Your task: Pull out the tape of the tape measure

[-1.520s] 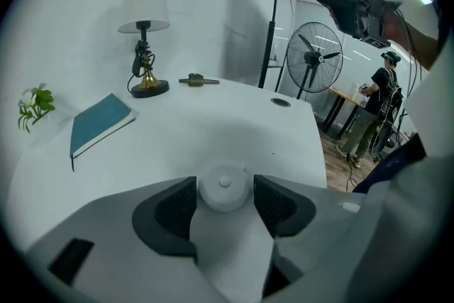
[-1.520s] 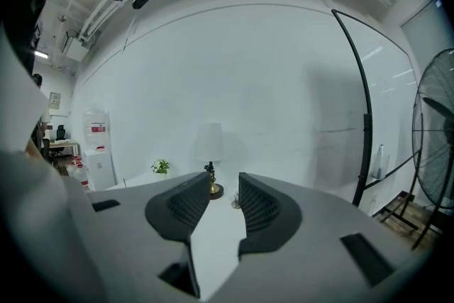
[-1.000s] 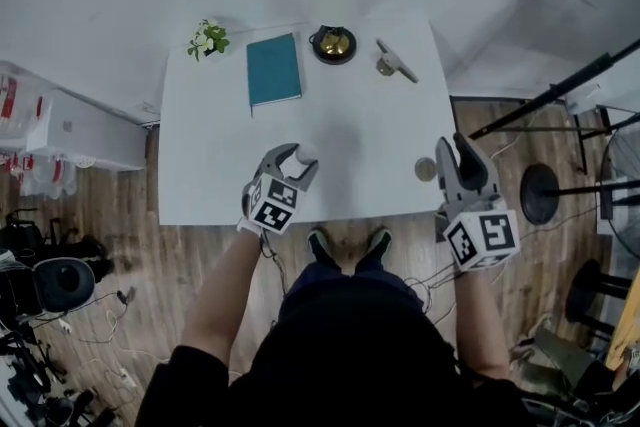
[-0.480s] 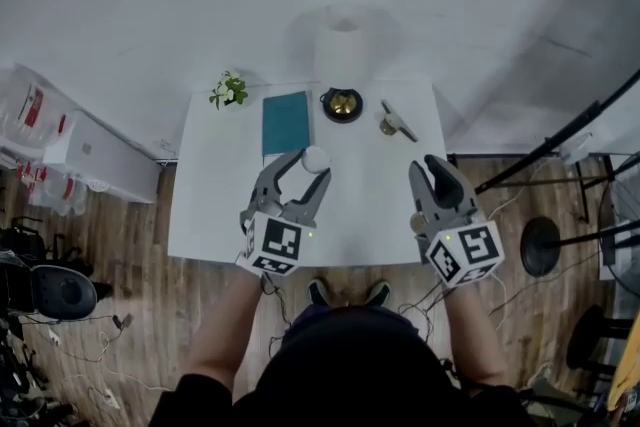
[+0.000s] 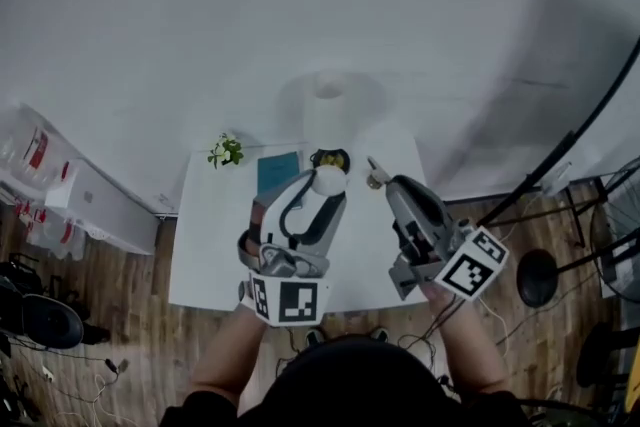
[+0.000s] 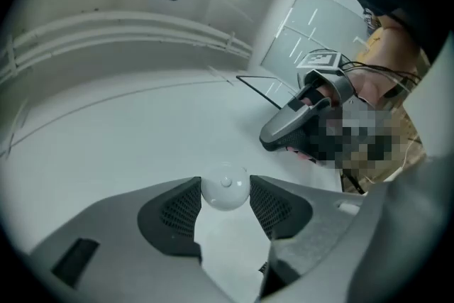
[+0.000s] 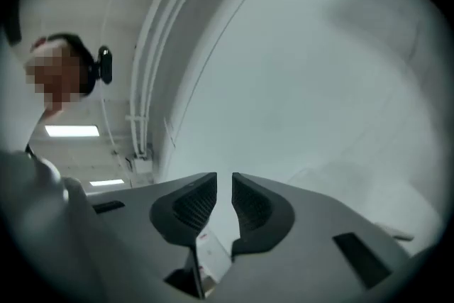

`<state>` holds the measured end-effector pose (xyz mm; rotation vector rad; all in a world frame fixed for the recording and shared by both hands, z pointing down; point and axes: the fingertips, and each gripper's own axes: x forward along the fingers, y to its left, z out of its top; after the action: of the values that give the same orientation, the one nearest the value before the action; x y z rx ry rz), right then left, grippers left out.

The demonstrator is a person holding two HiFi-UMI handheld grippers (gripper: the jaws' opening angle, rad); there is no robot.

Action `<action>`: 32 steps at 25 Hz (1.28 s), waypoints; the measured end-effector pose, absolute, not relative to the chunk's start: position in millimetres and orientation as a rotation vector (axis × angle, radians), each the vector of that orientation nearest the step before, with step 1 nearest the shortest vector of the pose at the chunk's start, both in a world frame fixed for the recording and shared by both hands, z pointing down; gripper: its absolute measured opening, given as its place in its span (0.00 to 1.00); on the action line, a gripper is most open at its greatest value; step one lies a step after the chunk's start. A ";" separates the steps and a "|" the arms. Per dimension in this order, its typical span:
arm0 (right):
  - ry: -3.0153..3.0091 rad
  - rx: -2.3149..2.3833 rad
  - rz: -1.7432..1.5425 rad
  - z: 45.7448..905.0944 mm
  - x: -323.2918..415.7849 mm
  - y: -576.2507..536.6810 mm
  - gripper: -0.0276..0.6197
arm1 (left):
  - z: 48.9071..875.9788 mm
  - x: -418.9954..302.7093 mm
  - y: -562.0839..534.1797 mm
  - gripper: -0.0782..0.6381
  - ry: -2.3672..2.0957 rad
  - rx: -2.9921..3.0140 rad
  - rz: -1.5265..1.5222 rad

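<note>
Left gripper [image 5: 320, 187]: closed on the tape measure [image 6: 225, 191], one pad pressing each side of the small round white case.
Tape measure: held up clear of the white table [image 5: 210, 245], button face toward the left gripper's camera.
Right gripper [image 7: 224, 188]: its jaws had just been closing and stood a narrow slit apart, with nothing between the pads. It was just beside the left gripper and not touching the case.
Tape: none was drawn out, and no view showed the tip, so which side of the case it leaves from could not be told.
Step in hand: by the look of it, bringing the two grippers together so the right could take the tape's end.
Doing it well: the left would need to turn the case until the tip faced the right gripper. The right jaws looked too narrow and probably needed to part a little before closing on the tip alone.
Pull: straight away from the slot, with the left holding firm.
Risk: the round case could twist or slip between the pads.
</note>
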<state>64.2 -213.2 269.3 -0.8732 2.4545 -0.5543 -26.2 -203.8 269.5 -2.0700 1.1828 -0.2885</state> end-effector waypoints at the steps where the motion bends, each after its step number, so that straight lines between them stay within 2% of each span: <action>1: 2.413 -0.787 -0.629 263.6 62.0 -211.7 0.15 | 262.0 -21.8 -202.1 0.41 1.165 -2.028 -0.277; 8: 2.312 -0.495 -0.816 245.2 51.3 -210.6 0.20 | 257.2 -1.9 -201.0 0.41 1.064 -1.932 -0.230; 15: 2.419 -0.561 -0.805 272.4 41.5 -215.6 0.20 | 277.3 -3.1 -206.9 0.41 1.043 -1.958 -0.259; 17: 2.581 -0.735 -0.609 283.2 42.7 -218.2 0.20 | 279.9 -5.4 -209.9 0.41 1.041 -1.957 -0.277; 23: 3.068 -1.278 0.346 310.1 28.9 -223.0 0.20 | 295.9 -10.3 -218.8 0.41 1.024 -1.973 -0.368; 28: 3.068 -1.466 1.222 324.3 14.0 -229.2 0.18 | 307.8 -10.3 -228.7 0.41 1.004 -2.019 -0.470; 32: 2.978 -1.515 1.637 329.2 9.0 -231.9 0.18 | 316.7 -10.5 -231.7 0.41 0.986 -2.047 -0.527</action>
<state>9.0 -231.9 329.2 -1.5154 2.9775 1.6367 -10.5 -231.7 316.7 -2.0469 0.9865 -0.5273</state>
